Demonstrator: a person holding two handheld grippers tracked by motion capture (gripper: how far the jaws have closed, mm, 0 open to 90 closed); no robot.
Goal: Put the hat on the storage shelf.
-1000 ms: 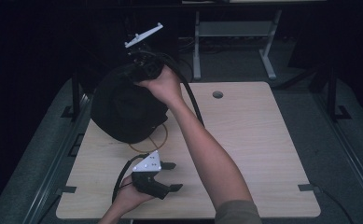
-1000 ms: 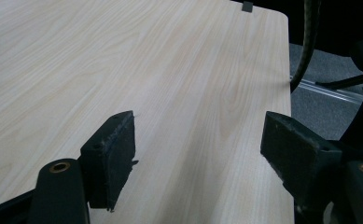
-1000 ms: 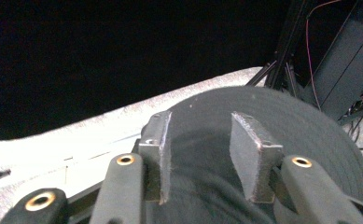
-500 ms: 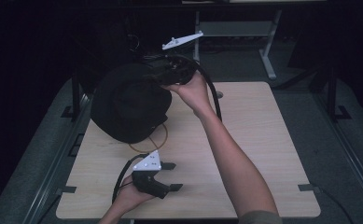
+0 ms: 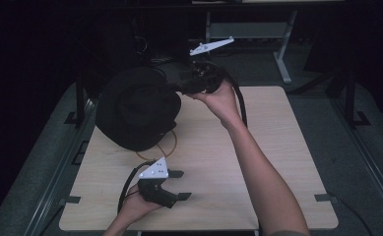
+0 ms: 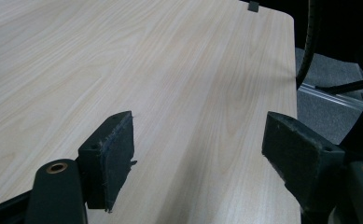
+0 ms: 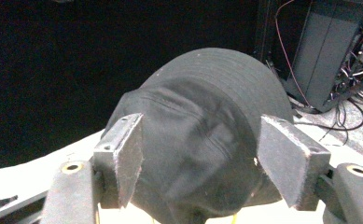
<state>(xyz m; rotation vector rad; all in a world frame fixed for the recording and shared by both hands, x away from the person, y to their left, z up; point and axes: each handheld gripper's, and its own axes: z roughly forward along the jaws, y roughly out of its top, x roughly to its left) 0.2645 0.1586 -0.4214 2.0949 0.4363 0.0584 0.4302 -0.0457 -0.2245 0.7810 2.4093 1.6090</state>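
Overhead, the right gripper (image 5: 176, 83) hangs at the far edge of the black hat (image 5: 137, 108), its jaws having just been opening off it; the left gripper (image 5: 179, 184) rests spread on the table (image 5: 277, 147). Left gripper view: jaws apart over bare wood. Right gripper view: the hat sits just beyond parted pads (image 7: 128, 154), untouched. Likely a release; next, withdraw clear.

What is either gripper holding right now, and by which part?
Nothing is held. The right gripper has just been opening; its jaws stand apart around the black hat without pressing it. The left gripper is open over bare table.
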